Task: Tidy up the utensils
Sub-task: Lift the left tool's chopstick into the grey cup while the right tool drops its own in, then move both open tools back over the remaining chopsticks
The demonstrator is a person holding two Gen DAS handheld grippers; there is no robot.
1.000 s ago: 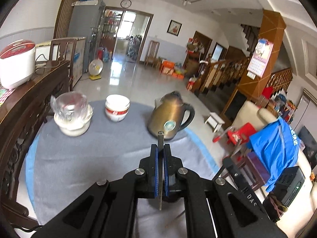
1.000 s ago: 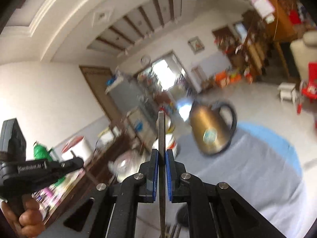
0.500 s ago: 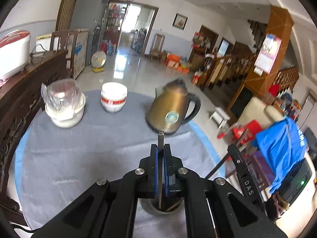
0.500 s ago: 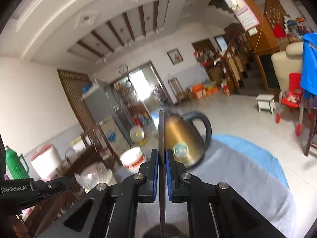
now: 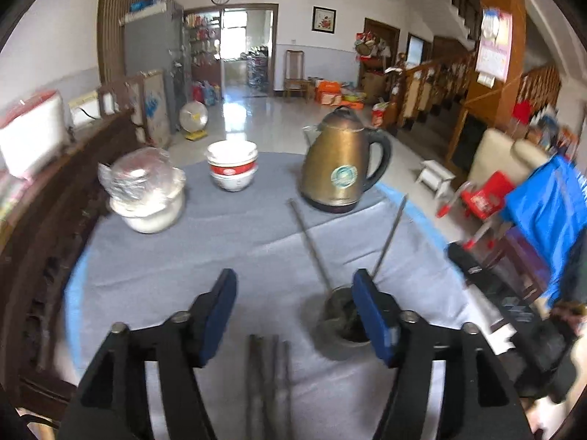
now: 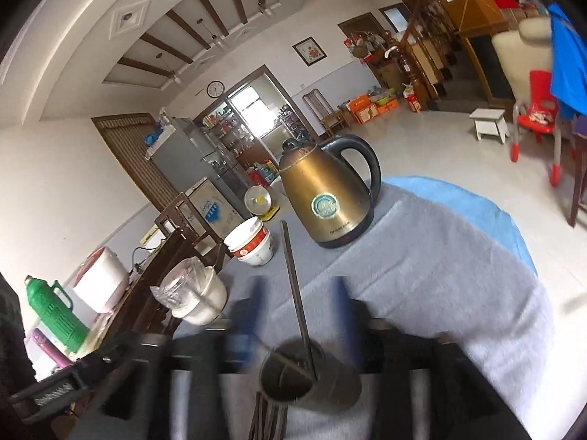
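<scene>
A dark metal utensil cup (image 5: 343, 319) stands on the grey tablecloth (image 5: 220, 256). Two thin metal chopsticks (image 5: 310, 242) lean out of it in the left wrist view. My left gripper (image 5: 293, 315) is open and empty, its right finger just beside the cup. More dark utensils (image 5: 269, 385) lie flat on the cloth below it. In the right wrist view the cup (image 6: 308, 377) sits close below my right gripper (image 6: 299, 315), which is open and blurred, with one chopstick (image 6: 295, 293) standing in the cup between its fingers.
A brass kettle (image 5: 341, 168) stands at the back of the table, a stack of white and red bowls (image 5: 231, 168) to its left, and a plastic-covered bowl (image 5: 146, 194) further left. A dark wooden sideboard (image 5: 47, 220) runs along the left edge.
Both grippers were shut on a chopstick each; both have opened. The two chopsticks now stand in the cup. The left gripper has shifted left of the cup.
</scene>
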